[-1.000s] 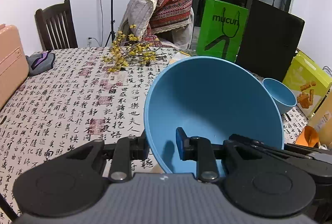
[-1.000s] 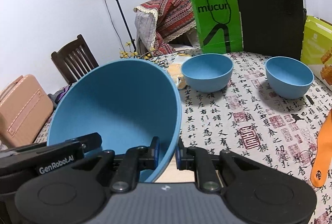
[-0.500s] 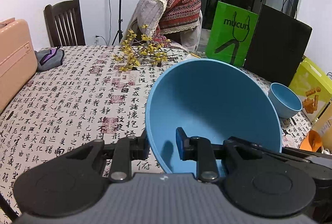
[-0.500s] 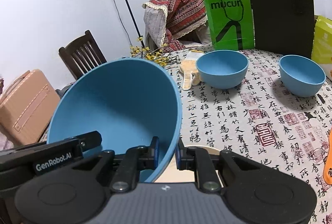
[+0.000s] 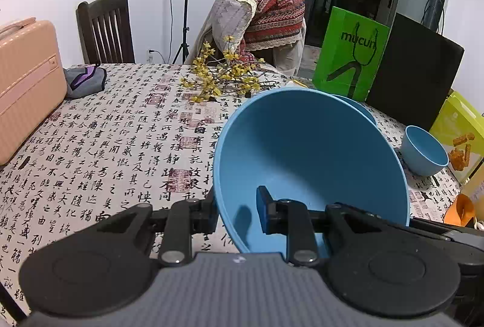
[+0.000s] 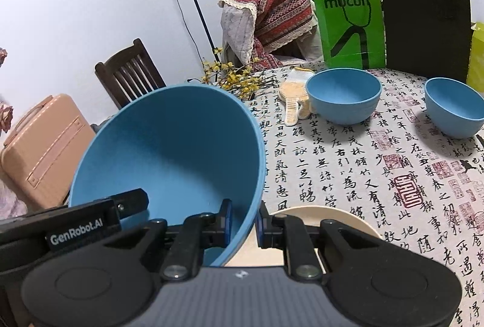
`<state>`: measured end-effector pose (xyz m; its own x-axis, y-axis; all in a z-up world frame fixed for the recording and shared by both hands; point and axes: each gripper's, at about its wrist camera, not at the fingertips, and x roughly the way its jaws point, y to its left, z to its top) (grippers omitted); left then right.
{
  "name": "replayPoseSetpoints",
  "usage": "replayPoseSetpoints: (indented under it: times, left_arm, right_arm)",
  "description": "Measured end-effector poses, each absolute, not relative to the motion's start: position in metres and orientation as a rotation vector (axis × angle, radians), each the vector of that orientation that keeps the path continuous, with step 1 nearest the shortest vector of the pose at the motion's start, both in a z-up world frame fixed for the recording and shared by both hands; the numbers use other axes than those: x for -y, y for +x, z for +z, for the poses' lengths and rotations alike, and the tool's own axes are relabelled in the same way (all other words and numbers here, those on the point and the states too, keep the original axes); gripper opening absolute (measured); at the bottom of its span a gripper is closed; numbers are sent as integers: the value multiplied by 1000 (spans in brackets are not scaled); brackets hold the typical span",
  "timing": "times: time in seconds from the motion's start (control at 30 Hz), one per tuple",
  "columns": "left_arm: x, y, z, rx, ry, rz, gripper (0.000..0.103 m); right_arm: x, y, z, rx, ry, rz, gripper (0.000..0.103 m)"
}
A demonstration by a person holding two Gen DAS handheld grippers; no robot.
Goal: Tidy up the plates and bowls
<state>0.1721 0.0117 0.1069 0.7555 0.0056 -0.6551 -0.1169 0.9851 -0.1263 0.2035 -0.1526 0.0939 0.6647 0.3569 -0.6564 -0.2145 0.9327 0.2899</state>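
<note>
A large blue bowl (image 5: 311,157) (image 6: 169,151) is held tilted above the table by both grippers. My left gripper (image 5: 236,213) is shut on its left rim, one pad outside and one inside. My right gripper (image 6: 243,224) is shut on its right rim in the same way. A cream plate (image 6: 329,221) lies on the table just below the right gripper. Two smaller blue bowls stand upright further back: a middle one (image 6: 345,98) and a right one (image 6: 453,106) (image 5: 425,154). Only the middle bowl's edge (image 5: 357,107) shows behind the big bowl in the left wrist view.
The table (image 5: 121,145) wears a cloth printed with black characters. On it lie yellow flower sprigs (image 5: 224,81), a knitted yellow-white item (image 6: 295,103) and a grey pouch (image 5: 84,80). A pink suitcase (image 5: 24,84), green bag (image 6: 348,21), black bag (image 5: 414,69) and yellow box (image 5: 459,133) ring the edges.
Both grippers and the large bowl have drifted back from the far side of the table. The cream plate has come into view under the right gripper. The grips are unchanged.
</note>
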Motion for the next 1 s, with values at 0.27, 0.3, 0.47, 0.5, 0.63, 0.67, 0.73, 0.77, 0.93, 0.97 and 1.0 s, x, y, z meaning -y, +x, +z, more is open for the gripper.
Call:
replayPoseSetpoints:
  times: [0.27, 0.3, 0.47, 0.5, 0.63, 0.67, 0.73, 0.77, 0.93, 0.97, 1.0]
  left_arm:
    - [-27, 167, 106, -708, -172, 83, 25]
    - [-29, 166, 106, -708, -174, 86, 25]
    - [-38, 163, 106, -708, -181, 101, 25]
    - [-39, 162, 106, -708, -182, 104, 25]
    - [-46, 160, 105, -707, -187, 111, 25]
    - [-47, 160, 105, -707, -188, 113, 25]
    - [-50, 159, 105, -707, -189, 117, 25]
    - [-52, 159, 105, -707, -191, 118, 25]
    - [-59, 156, 104, -705, -195, 128, 25]
    - [-60, 156, 104, -705, -196, 130, 25]
    - [-61, 155, 105, -705, -198, 132, 25]
  right_arm:
    - [137, 202, 93, -784, 190, 346, 15]
    - [135, 201, 93, -786, 191, 350, 15]
    - [125, 200, 91, -791, 187, 364, 16]
    - [123, 199, 91, -792, 187, 367, 16]
    - [117, 199, 90, -795, 186, 376, 16]
    - [115, 198, 90, -796, 185, 378, 16]
    - [112, 198, 90, -797, 186, 382, 16]
    - [111, 198, 89, -798, 186, 384, 16]
    - [105, 197, 88, -802, 184, 393, 16]
    - [103, 197, 88, -804, 184, 395, 16]
    - [102, 197, 88, -805, 185, 398, 16]
